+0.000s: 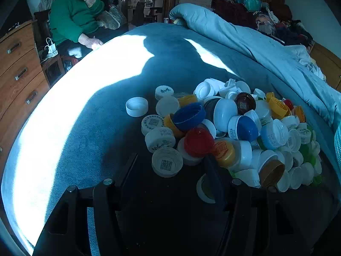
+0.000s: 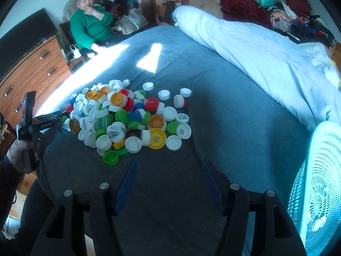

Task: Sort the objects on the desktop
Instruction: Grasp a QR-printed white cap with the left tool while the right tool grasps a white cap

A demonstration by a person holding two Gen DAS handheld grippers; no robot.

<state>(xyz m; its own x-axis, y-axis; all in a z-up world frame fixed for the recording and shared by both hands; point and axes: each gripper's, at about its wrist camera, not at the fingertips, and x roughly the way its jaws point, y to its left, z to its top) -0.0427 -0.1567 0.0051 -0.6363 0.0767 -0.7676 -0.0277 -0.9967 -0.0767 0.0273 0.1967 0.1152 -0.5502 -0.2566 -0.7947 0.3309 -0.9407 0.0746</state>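
Note:
A heap of plastic bottle caps [image 1: 234,128] in white, blue, red, yellow and green lies on the blue-grey bed cover [image 1: 96,128]. My left gripper [image 1: 170,160] stands open at the heap's near left edge. A white cap with a printed code [image 1: 167,164] lies just beyond its fingertips, untouched. In the right wrist view the same heap [image 2: 127,117] lies ahead and to the left. My right gripper [image 2: 168,164] is open over bare cover with nothing between its blue pads [image 2: 127,179]. A green cap [image 2: 111,157] lies just left of it.
A turquoise perforated basket [image 2: 319,170] stands at the right with a few white caps inside. A rolled pale duvet [image 2: 255,49] runs along the far right. A person in a green sweater [image 2: 89,25] sits beyond the bed by wooden drawers [image 2: 32,72]. A hand [image 2: 19,151] holds the left gripper.

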